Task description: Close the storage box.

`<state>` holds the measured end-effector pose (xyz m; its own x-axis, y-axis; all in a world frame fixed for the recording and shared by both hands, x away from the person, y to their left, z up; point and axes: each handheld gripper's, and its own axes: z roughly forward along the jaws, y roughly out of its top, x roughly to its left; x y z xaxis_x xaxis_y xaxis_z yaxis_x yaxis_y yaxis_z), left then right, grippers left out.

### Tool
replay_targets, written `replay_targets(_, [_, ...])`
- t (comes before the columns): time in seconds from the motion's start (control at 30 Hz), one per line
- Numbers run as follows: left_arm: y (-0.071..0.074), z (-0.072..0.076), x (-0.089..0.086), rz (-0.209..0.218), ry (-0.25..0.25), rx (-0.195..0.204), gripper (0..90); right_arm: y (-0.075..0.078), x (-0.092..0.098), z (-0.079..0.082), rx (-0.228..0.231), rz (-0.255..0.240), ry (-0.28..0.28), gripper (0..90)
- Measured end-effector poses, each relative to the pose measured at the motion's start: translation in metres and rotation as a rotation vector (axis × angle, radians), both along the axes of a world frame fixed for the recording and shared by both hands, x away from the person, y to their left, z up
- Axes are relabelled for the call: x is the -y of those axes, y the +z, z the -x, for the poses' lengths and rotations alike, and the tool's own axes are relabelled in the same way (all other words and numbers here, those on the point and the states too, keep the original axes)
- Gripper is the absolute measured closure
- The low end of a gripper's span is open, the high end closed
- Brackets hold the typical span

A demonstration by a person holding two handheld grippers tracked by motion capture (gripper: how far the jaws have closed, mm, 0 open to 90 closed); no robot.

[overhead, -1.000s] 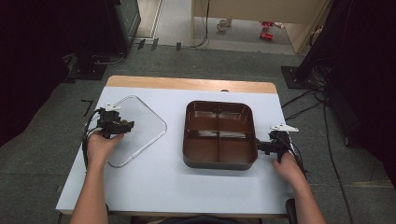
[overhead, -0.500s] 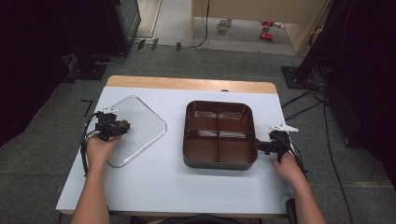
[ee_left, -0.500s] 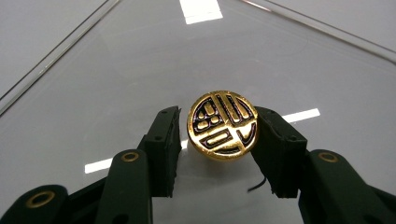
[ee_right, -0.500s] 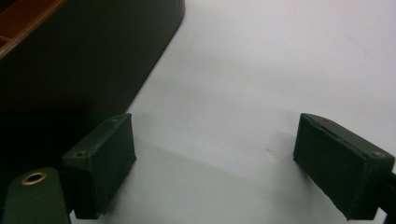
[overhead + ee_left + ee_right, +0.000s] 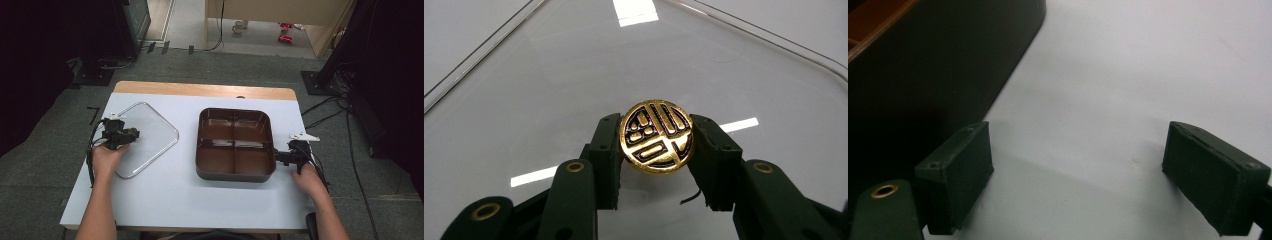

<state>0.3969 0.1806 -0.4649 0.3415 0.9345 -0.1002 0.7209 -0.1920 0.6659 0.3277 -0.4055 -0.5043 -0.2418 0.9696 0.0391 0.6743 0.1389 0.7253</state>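
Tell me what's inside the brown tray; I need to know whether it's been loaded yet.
The brown tray has four compartments, and all four look empty; only glare shows on their floors. The clear lid lies apart on the table, its gold knob between the left gripper's jaws.

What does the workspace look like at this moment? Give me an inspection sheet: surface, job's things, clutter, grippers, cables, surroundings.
Surface: white table top with a wooden strip along the far edge.
Job's things: clear lid lying flat at the left, with a round gold knob; brown four-compartment tray at the centre-right, compartments empty.
Clutter: nothing seen.
Grippers: left gripper has its jaws closed on the knob; right gripper has its jaws wide apart over bare table beside the tray's right wall.
Cables: one trails from each gripper; more lie on the floor at the right.
Surroundings: grey carpet, dark stands, wooden furniture beyond.
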Motion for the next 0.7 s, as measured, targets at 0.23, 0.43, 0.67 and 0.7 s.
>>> replay_targets(0.23, [0.021,0.005,0.011,0.002,-0.055,0.054,59.3,0.0,0.0,0.0,0.0,0.0,0.0,12.2])
replay_targets(0.43, [0.04,0.01,0.022,0.023,-0.103,0.083,59.3,0.0,0.0,0.0,0.0,0.0,0.0,12.2])
replay_targets(0.67, [0.062,0.018,0.033,0.039,-0.161,0.127,59.3,0.0,0.0,0.0,0.0,0.001,0.001,12.2])
replay_targets(0.7, [0.065,0.019,0.035,0.04,-0.17,0.13,59.3,0.0,0.0,0.0,0.0,0.001,0.001,12.2])
